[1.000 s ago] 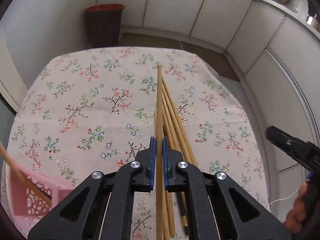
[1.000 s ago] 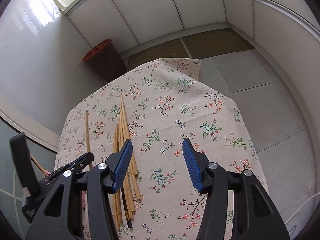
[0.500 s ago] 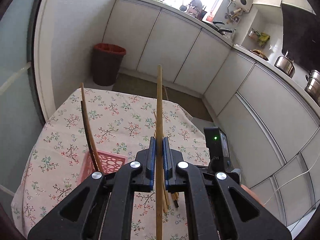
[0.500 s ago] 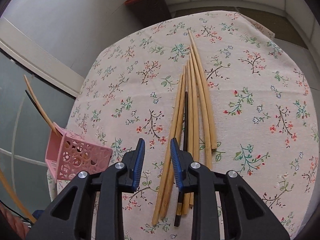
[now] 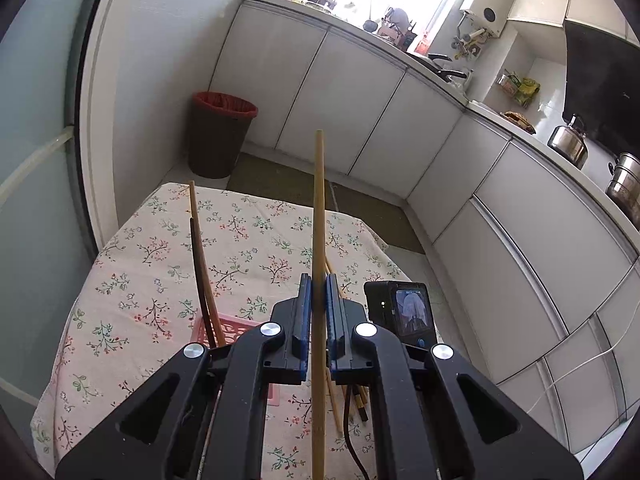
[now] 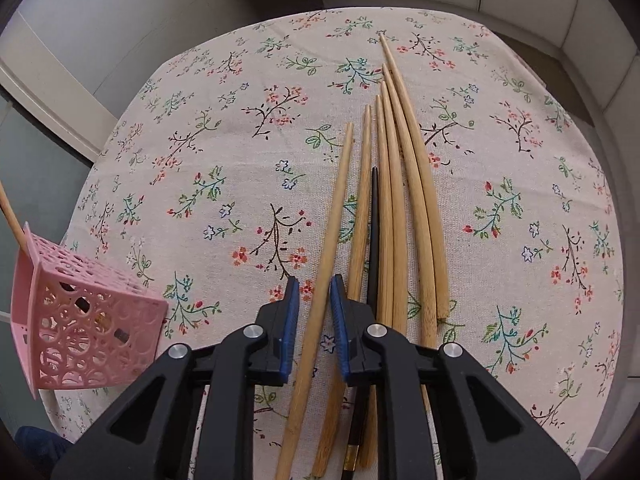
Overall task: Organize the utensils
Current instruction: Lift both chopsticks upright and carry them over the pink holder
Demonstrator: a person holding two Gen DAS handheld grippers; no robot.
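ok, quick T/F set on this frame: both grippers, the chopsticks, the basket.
1. The left gripper is shut on a wooden chopstick. True.
2. The right gripper is empty. False: a wooden chopstick lies between its pads.
3. The pink basket is empty. False: two chopsticks stand in it.
4. One black chopstick lies among the wooden ones on the floral tablecloth. True.
5. The bin stands on the table. False: on the floor beyond.
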